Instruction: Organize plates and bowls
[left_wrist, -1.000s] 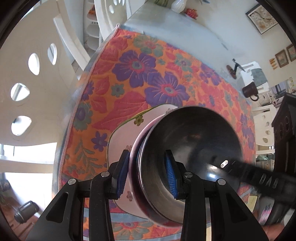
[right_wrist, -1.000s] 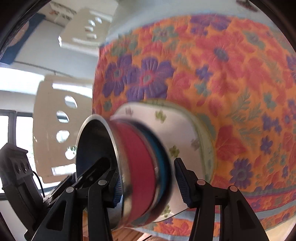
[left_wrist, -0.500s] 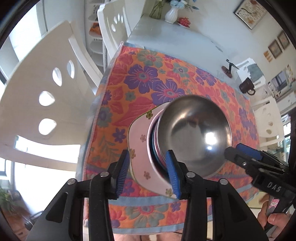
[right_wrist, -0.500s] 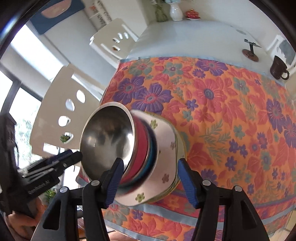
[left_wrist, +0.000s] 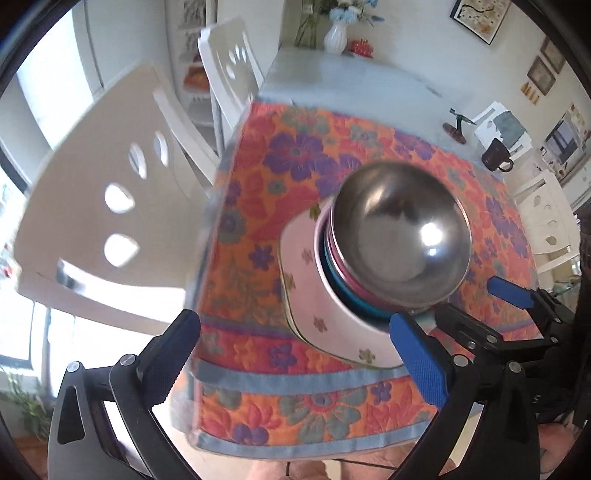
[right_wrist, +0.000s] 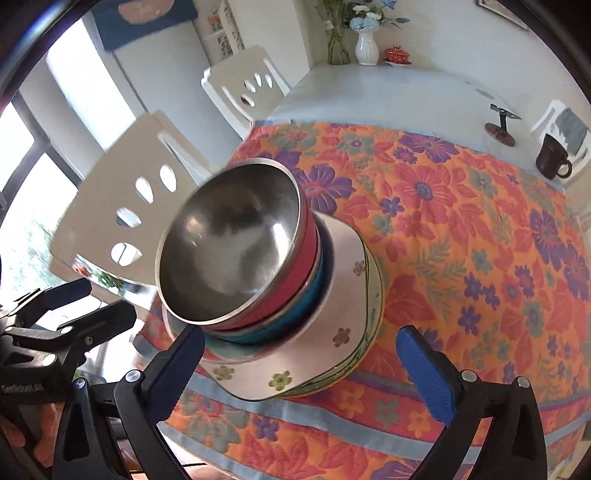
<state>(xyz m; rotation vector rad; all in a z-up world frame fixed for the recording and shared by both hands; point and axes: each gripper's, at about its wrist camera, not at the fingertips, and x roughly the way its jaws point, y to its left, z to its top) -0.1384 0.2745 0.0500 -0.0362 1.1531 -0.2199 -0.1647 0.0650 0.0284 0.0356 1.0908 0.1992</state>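
Note:
A stack stands near the front left corner of the flowered tablecloth: a steel bowl on top, a red bowl and a blue bowl under it, all on white floral plates. The stack also shows in the left wrist view, steel bowl over the white plate. My left gripper is open and empty, in front of the stack and apart from it. My right gripper is open and empty, its fingers on either side of the plates' near edge, not touching.
A white chair stands at the table's left side, another farther back. A brown mug and a small stand sit at the far right. A white vase with flowers is at the far end.
Both grippers have pulled back from the stack and opened wide. The left one was closed narrow at the bowls' rim. The stack has stayed on the table.

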